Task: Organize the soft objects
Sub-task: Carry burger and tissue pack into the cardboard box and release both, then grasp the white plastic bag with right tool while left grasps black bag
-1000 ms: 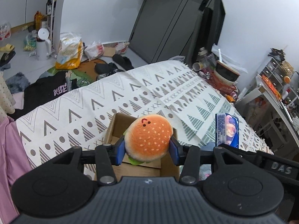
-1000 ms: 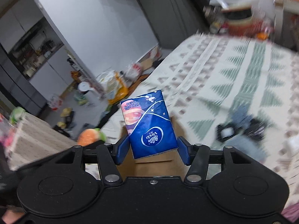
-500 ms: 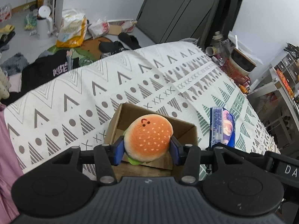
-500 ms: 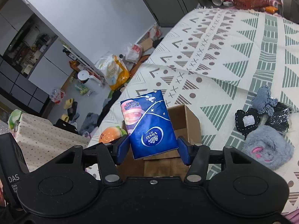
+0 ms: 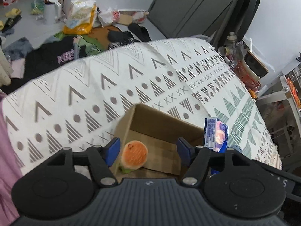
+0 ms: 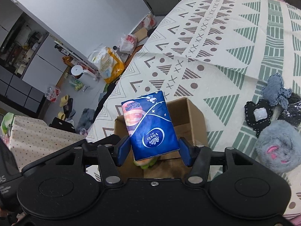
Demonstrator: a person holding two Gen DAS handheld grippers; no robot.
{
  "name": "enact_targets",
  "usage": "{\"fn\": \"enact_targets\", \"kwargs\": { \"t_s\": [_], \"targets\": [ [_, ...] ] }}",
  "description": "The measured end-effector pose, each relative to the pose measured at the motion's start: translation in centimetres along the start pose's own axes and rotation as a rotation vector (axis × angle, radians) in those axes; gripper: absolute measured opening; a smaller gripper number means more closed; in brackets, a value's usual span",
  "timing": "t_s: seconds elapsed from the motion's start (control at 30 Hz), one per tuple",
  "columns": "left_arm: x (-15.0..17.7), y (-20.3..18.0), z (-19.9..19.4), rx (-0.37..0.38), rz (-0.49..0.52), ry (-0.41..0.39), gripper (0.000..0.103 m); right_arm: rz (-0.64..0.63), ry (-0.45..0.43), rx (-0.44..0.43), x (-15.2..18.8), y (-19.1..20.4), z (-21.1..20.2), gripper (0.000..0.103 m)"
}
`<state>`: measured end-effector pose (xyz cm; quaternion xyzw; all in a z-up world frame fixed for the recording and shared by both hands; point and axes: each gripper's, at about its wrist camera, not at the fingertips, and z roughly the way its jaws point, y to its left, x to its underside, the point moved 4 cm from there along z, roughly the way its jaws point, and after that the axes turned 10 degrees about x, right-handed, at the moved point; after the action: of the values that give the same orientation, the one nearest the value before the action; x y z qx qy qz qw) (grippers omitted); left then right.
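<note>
Burger plush (image 5: 134, 153), round, fuzzy and orange, lies low centre in the left wrist view inside the brown cardboard box (image 5: 160, 124) on the patterned bedspread (image 5: 90, 94), between the spread left hand-held gripper (image 5: 148, 149). Right hand-held gripper (image 6: 153, 151) clamps a glossy blue tissue pack (image 6: 148, 126); fluffy grey plush (image 6: 276, 146) lower right.

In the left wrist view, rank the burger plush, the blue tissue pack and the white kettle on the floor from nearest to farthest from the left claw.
1. Burger plush: between the open left claw tips, lying in the cardboard box.
2. Blue tissue pack: just right, by the box's right edge.
3. White kettle: far upper left, on the floor beyond the patterned cover.
</note>
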<state>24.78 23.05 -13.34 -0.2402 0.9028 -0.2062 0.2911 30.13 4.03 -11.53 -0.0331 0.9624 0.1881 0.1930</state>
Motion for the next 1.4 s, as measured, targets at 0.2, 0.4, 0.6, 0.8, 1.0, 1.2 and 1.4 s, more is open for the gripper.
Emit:
{"fn": "enact_targets", "kwargs": {
  "t_s": [0.2, 0.4, 0.6, 0.8, 1.0, 1.2, 1.4],
  "targets": [
    [-0.5, 0.1, -1.9, -0.03, 0.006, -0.027, 0.067, -0.031, -0.002, -0.03, 0.0, 1.1, 0.2, 0.062],
    [-0.3, -0.6, -3.3, -0.047, 0.004, -0.033, 0.074, -0.029, -0.029, -0.024, -0.1, -0.5, -1.5, 0.084],
    [0.8, -2.2, -4.1, -0.025, 0.018, -0.03, 0.078, -0.036, -0.066, 0.015, 0.2, -3.0, -3.9, 0.091],
    [1.5, -4.7, -5.2, 0.0, 0.062, -0.051, 0.087, -0.057, -0.103, 0.044, 0.8, -4.9, -6.2, 0.097],
    [2.3, -7.0, -6.3, 0.01, 0.099, -0.086, 0.102, -0.074, -0.134, 0.081, 1.1, -6.8, -8.4, 0.1],
    [3.4, -9.1, -6.7, 0.012, 0.152, -0.089, 0.102, -0.099, -0.209, 0.101, 1.3, -9.3, -11.3, 0.103],
    [5.0, -11.4, -6.2, 0.007, 0.185, -0.091, 0.102, -0.091, -0.236, 0.12, 1.3, -12.5, -13.2, 0.103]
  ]
}}
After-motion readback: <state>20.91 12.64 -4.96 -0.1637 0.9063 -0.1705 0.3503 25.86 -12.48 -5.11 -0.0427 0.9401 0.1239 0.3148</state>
